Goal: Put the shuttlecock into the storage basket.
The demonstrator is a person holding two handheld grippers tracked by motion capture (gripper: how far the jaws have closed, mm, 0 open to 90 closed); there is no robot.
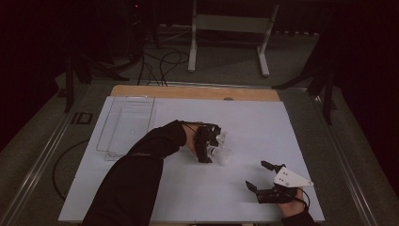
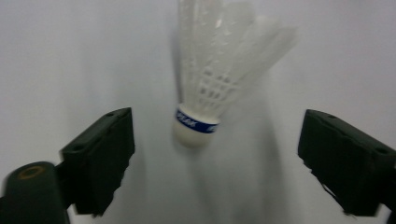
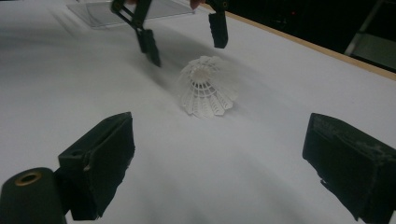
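Lying on its side near the middle of the white tabletop, the white shuttlecock is bracketed by the left gripper, jaws spread and not touching it. Over by the near right corner, the right gripper is held spread too, nothing pinched.

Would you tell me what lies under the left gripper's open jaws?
A white shuttlecock lies on the white table sheet beneath the left gripper, untouched. Its contact side is hidden.
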